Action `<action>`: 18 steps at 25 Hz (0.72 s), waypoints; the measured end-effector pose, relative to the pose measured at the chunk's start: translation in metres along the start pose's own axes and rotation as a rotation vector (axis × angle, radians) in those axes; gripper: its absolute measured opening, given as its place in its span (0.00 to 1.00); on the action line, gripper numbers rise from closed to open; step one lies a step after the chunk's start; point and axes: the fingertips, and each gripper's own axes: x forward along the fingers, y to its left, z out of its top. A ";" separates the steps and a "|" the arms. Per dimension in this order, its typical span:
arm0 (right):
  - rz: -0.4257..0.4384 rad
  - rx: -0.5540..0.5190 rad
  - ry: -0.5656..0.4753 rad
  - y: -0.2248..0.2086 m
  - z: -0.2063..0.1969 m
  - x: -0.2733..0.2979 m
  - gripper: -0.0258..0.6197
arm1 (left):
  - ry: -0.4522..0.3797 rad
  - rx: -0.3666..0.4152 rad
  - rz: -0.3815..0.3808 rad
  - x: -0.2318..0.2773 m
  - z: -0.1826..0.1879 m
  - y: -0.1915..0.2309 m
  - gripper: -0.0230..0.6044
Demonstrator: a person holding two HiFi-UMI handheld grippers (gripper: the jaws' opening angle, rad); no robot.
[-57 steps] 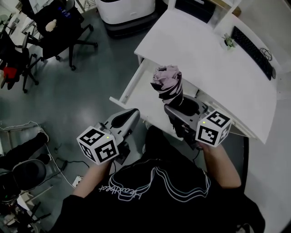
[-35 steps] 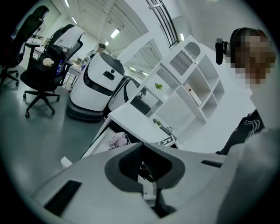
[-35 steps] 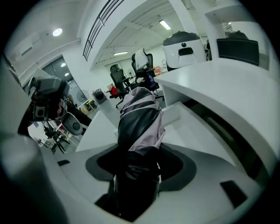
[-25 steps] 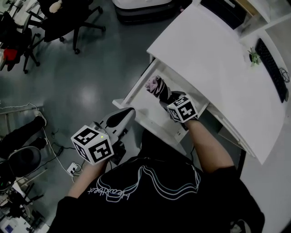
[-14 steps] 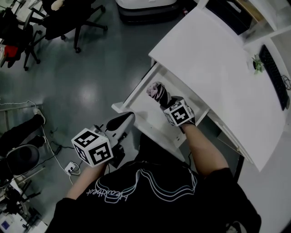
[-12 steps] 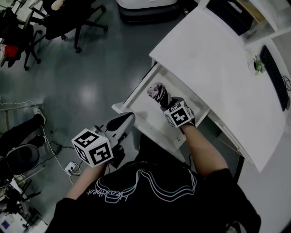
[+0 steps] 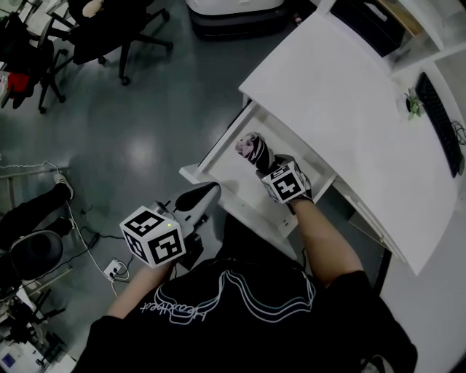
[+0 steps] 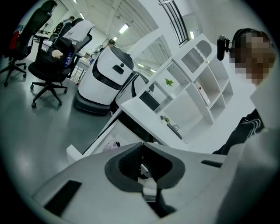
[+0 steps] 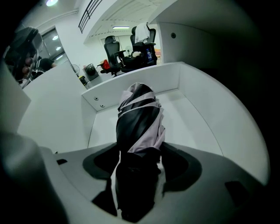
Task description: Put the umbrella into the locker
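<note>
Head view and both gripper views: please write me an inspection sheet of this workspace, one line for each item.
Surface: white desk top; the white pull-out drawer under it stands open.
Job's things: folded pink-and-black umbrella is inside the drawer; contact with the drawer bottom cannot be told.
Clutter: black keyboard and small green plant on the desk.
Grippers: right gripper has its jaws shut on the umbrella; left gripper has its jaws together, empty, outside the drawer.
Cables: thin cable on the grey floor.
Surroundings: black office chairs, white machine.
</note>
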 end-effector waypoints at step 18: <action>0.105 0.108 -0.440 0.049 0.070 -0.172 0.55 | -0.072 0.079 -0.081 -0.027 0.012 -0.049 0.05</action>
